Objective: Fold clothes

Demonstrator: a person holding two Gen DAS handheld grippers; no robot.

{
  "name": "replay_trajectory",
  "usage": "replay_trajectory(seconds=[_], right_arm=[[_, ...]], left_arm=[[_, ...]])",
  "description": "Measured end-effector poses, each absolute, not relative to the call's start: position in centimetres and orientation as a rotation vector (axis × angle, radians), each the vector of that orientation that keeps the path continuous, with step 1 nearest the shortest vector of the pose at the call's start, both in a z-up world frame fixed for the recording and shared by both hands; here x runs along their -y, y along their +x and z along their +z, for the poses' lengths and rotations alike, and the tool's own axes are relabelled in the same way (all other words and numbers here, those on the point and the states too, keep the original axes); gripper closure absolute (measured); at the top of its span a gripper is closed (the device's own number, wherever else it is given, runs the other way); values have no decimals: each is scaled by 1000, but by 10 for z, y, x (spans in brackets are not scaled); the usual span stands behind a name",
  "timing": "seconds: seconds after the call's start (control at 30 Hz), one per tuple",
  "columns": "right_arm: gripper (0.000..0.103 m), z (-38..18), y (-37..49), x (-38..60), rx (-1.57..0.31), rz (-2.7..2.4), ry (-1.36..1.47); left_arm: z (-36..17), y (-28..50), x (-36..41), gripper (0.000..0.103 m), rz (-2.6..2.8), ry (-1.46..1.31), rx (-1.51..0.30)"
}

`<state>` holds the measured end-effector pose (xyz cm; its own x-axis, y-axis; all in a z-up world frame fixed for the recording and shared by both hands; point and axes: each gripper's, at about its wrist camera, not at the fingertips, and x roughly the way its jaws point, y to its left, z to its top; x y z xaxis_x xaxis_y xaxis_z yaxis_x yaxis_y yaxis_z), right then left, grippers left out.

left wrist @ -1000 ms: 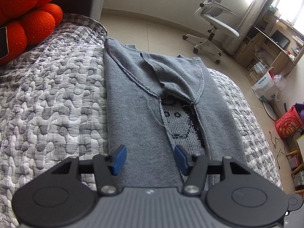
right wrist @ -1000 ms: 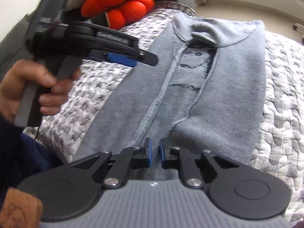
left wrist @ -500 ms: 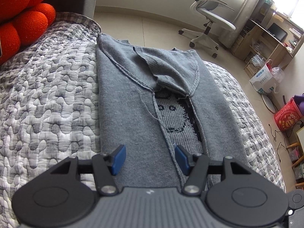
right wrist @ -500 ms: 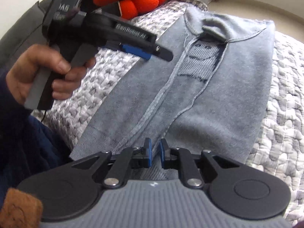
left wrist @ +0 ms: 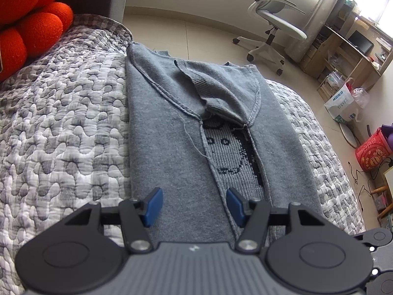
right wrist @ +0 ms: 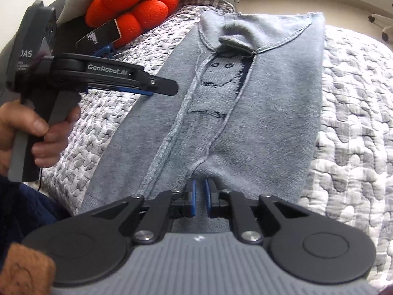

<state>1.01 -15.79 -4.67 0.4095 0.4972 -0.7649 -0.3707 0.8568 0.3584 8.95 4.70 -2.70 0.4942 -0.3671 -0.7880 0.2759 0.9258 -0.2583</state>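
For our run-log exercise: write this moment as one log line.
task: fold clothes | left gripper: open, above grey sweater | right gripper: shut on sweater's near hem | sweater: both sides folded inward, flat on quilted bed cover

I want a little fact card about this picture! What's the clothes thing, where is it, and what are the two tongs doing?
clothing: grey knitted sweater with a smiley face, sides folded in
lying on: grey-and-white quilted bed cover
left tongs: open, above the near part of the sweater, holding nothing
right tongs: nearly closed at the sweater's near hem; grip unclear
nearby: orange bumpy cushion, white office chair
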Motion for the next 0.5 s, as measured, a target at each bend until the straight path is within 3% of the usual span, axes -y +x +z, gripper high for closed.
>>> replay_trajectory(seconds=[0.5], right_arm=[[87, -30, 42, 177, -963, 519, 160]], left_arm=[[-31, 95, -48, 44, -391, -117, -996]])
